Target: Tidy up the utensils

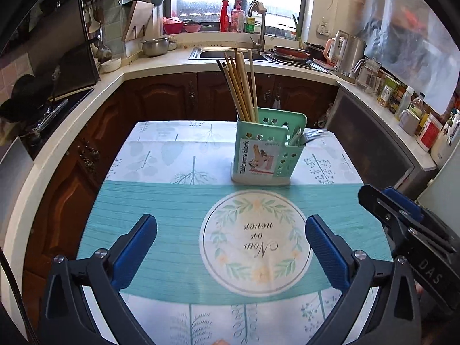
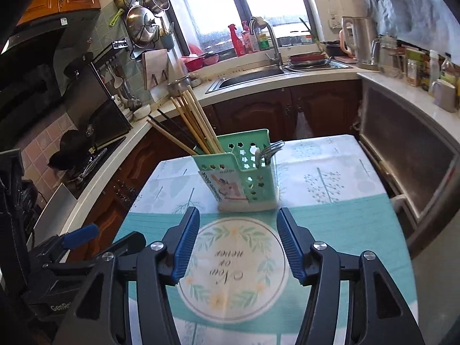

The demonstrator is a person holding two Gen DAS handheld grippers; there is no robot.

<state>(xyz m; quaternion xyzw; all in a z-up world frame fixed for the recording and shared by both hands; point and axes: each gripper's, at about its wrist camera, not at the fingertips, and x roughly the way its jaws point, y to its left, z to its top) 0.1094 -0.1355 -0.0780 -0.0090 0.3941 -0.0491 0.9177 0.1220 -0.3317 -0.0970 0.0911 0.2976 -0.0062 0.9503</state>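
Note:
A mint-green utensil holder point(image 1: 267, 149) point(image 2: 244, 178) stands upright on the patterned tablecloth point(image 1: 161, 207) point(image 2: 330, 224), beyond the round printed emblem. Several wooden chopsticks point(image 1: 241, 86) point(image 2: 192, 123) lean out of its back compartment. Metal forks point(image 1: 313, 135) point(image 2: 270, 149) poke out of the side compartment. My left gripper point(image 1: 231, 221) hovers above the cloth short of the holder, open wide, nothing between its fingers. My right gripper point(image 2: 238, 212) is also open and empty, aimed at the holder's base. Each gripper shows at the edge of the other's view.
A kitchen counter wraps around the table: stove and pan point(image 2: 80, 149) on the left, sink point(image 1: 230, 54) and tap under the window, kettle point(image 1: 348, 51) and bottles on the right. A dark appliance front point(image 2: 408, 166) stands close to the table's right edge.

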